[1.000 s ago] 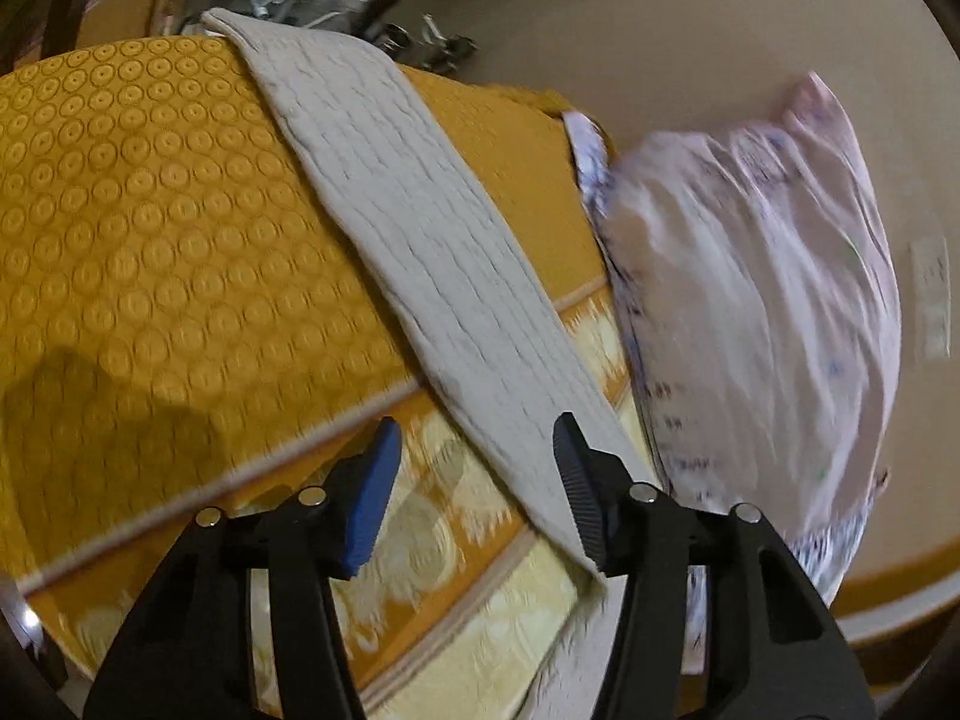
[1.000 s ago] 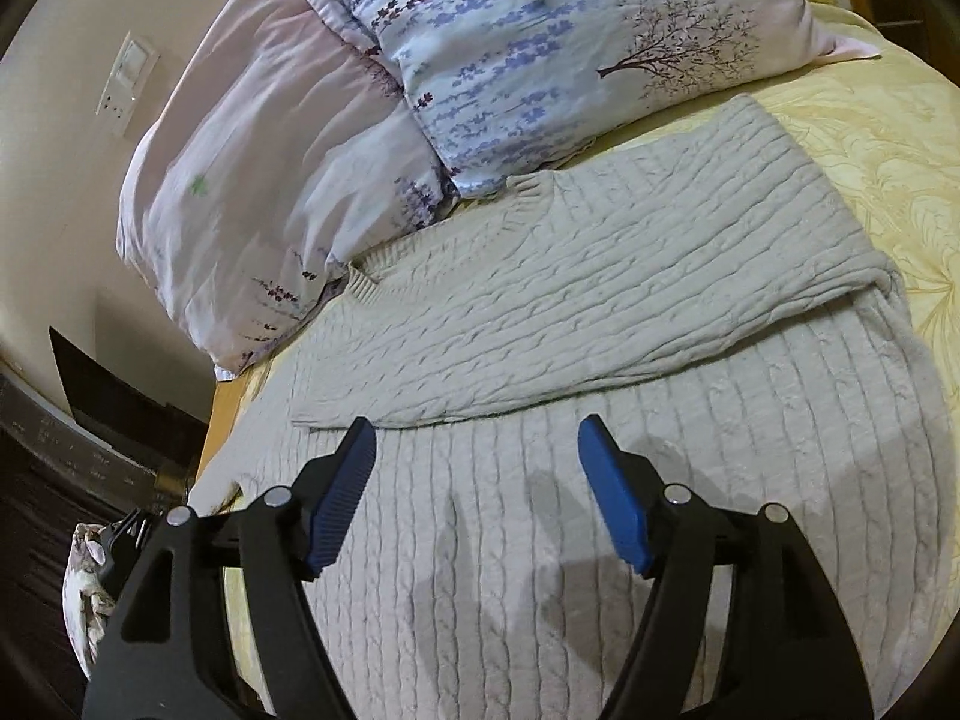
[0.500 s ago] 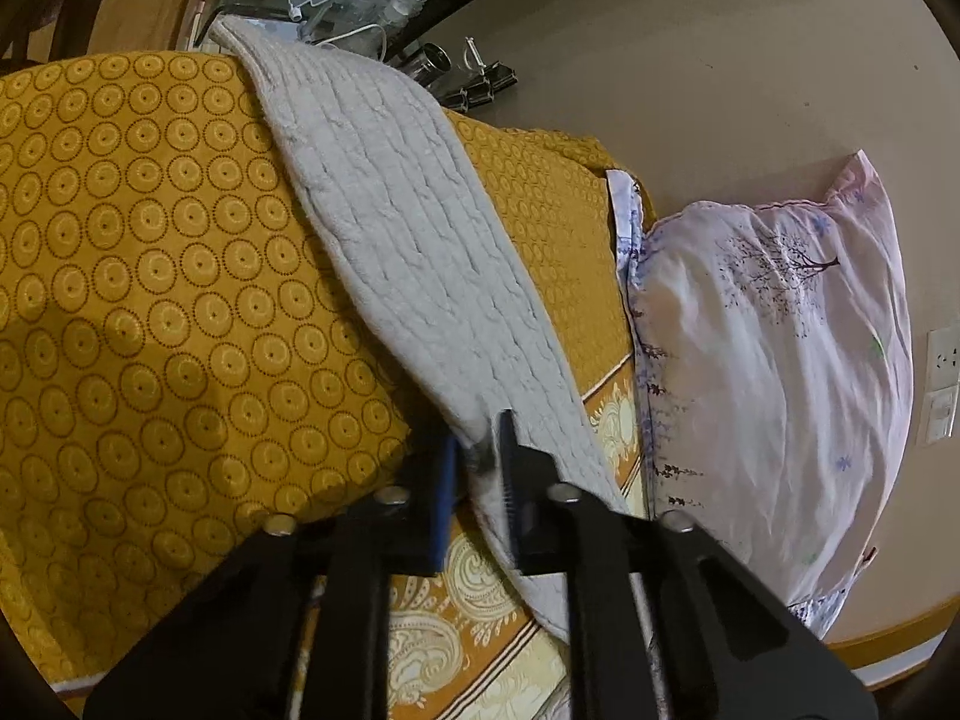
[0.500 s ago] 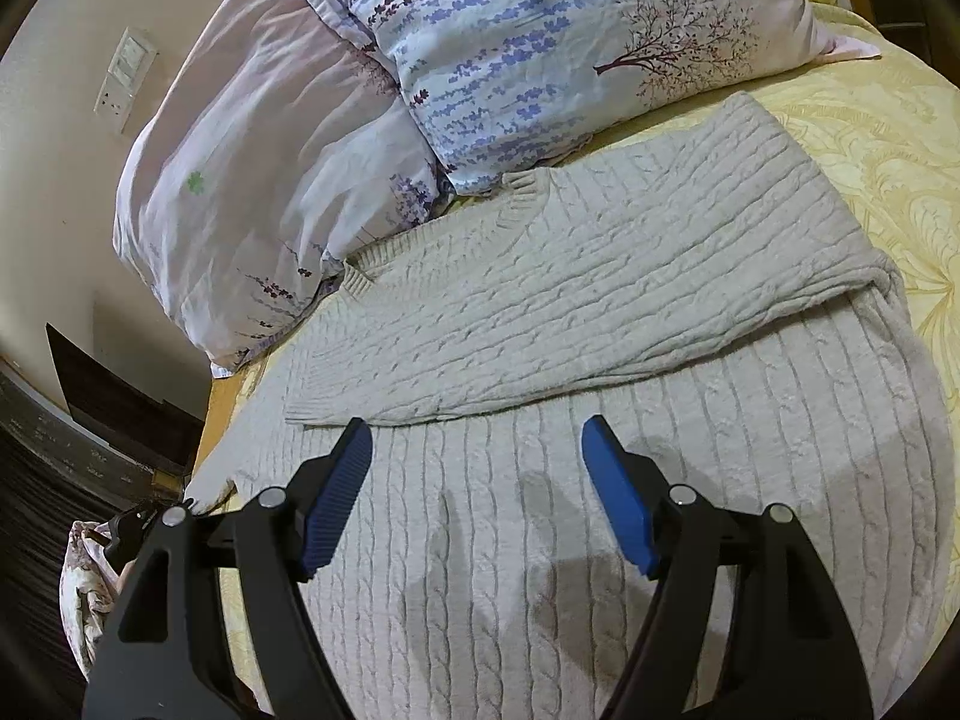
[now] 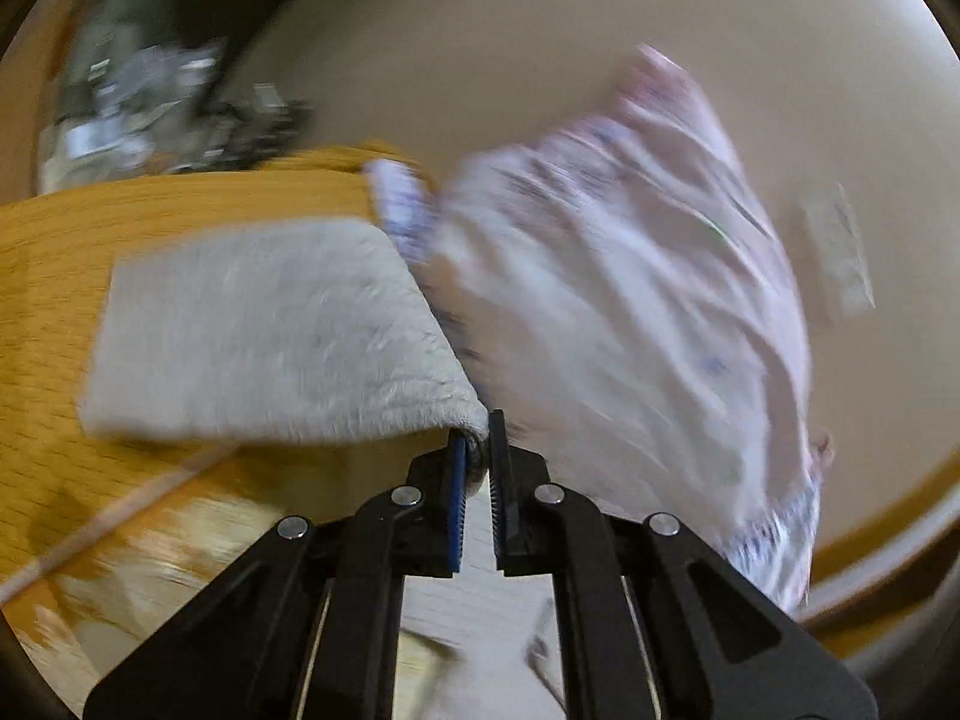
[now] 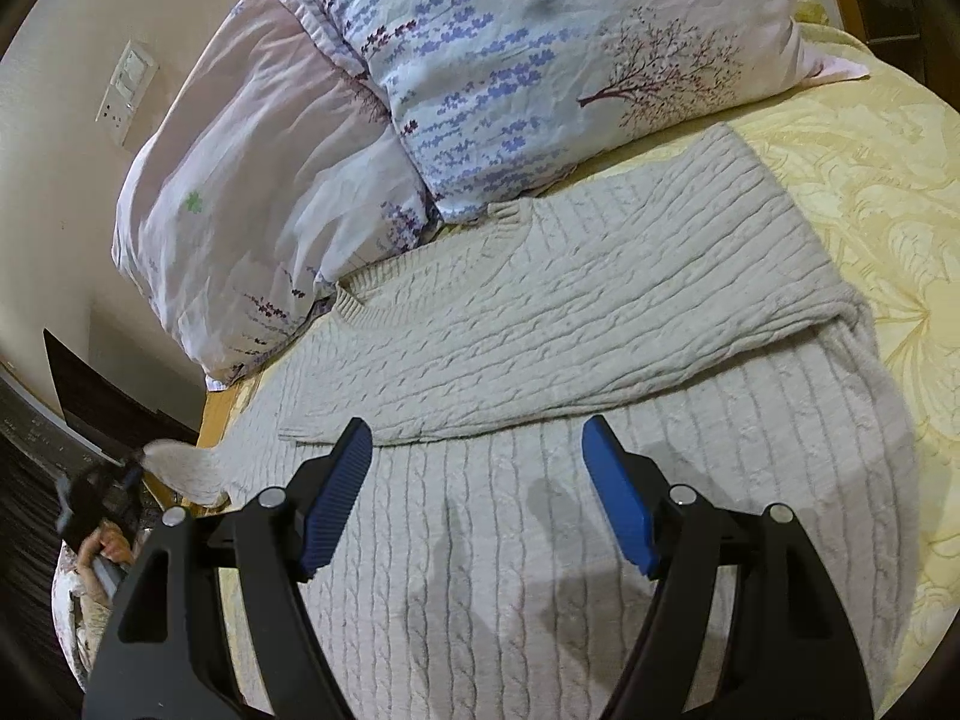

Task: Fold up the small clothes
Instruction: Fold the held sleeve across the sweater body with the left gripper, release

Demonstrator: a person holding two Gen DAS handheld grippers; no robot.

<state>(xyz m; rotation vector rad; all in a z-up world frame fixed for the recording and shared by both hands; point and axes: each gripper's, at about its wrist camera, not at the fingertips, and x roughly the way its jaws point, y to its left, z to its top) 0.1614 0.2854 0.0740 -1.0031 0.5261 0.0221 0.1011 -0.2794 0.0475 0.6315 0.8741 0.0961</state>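
A beige cable-knit sweater point(image 6: 540, 480) lies flat on the bed, its right sleeve point(image 6: 570, 324) folded across the chest. My left gripper point(image 5: 477, 450) is shut on the edge of the left sleeve point(image 5: 270, 330) and holds it lifted off the bed's orange side; the view is motion-blurred. In the right wrist view the left gripper point(image 6: 99, 495) shows at the far left with the sleeve end point(image 6: 186, 468). My right gripper point(image 6: 477, 480) is open and empty, hovering over the sweater's body just below the folded sleeve.
Two floral pillows point(image 6: 540, 60) point(image 6: 258, 192) lie at the head of the bed, touching the sweater's collar. A yellow patterned bedspread point(image 6: 870, 180) covers the bed. The bed's orange edge point(image 5: 54, 276) drops off at left. A beige wall point(image 5: 540, 30) with a switch plate point(image 6: 126, 90) stands behind.
My left gripper closed on the left sleeve's edge and has lifted it up off the bed's side, swinging fast. My right gripper stayed open, almost still above the sweater.
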